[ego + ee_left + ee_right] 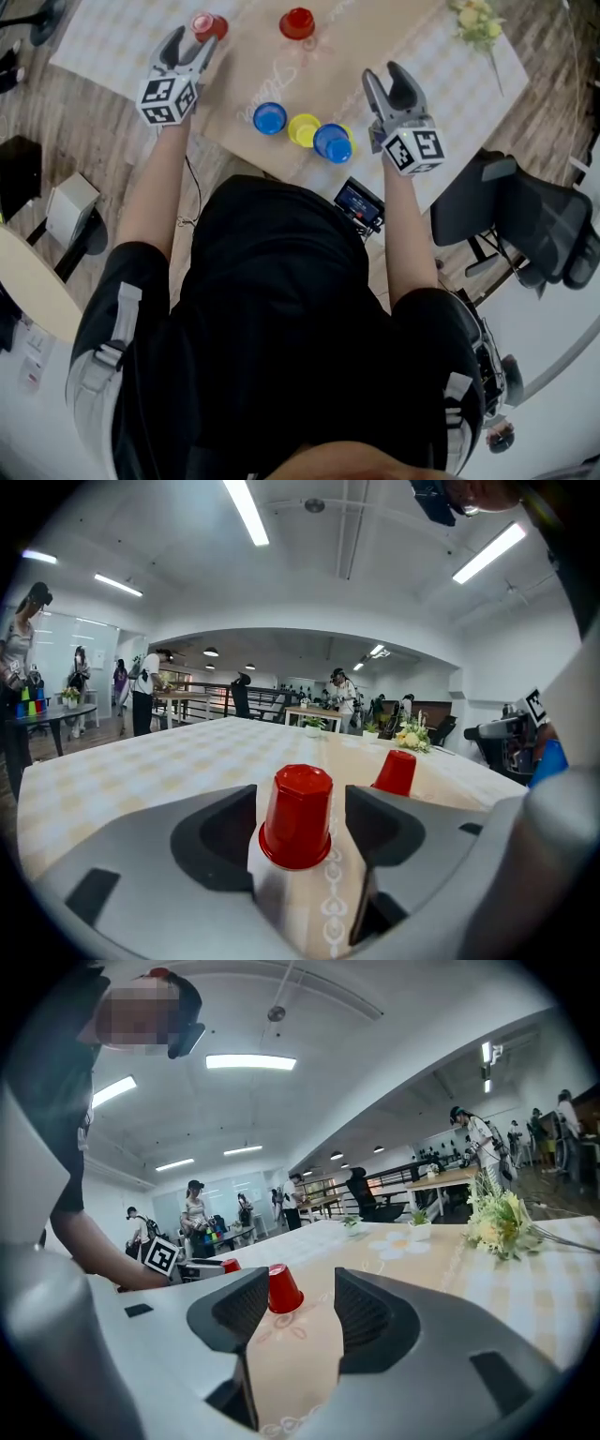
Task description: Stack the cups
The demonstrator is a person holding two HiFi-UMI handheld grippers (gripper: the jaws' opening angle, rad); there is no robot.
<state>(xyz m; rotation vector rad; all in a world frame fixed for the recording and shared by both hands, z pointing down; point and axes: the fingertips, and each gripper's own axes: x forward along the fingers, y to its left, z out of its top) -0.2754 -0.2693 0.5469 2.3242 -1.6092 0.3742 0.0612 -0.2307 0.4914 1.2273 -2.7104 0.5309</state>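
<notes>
An upside-down red cup (297, 822) stands on the tan runner between the jaws of my left gripper (300, 797), which is open, with a gap on each side of the cup. In the head view this cup (208, 25) sits just past the left gripper (190, 42), at the far left. A second red cup (297, 22) (396, 772) stands further right. Near the front edge are a blue cup (270, 118), a yellow cup (304, 129) and another blue cup (333, 142). My right gripper (385, 73) (298, 1288) is open and empty, and looks towards the second red cup (282, 1289).
The table (103, 42) has a checked cloth with a tan runner (375, 37). A bunch of flowers (476, 21) (497, 1222) lies at the far right. A small device with a screen (361, 202) hangs at the front edge. A dark office chair (525, 220) stands to the right.
</notes>
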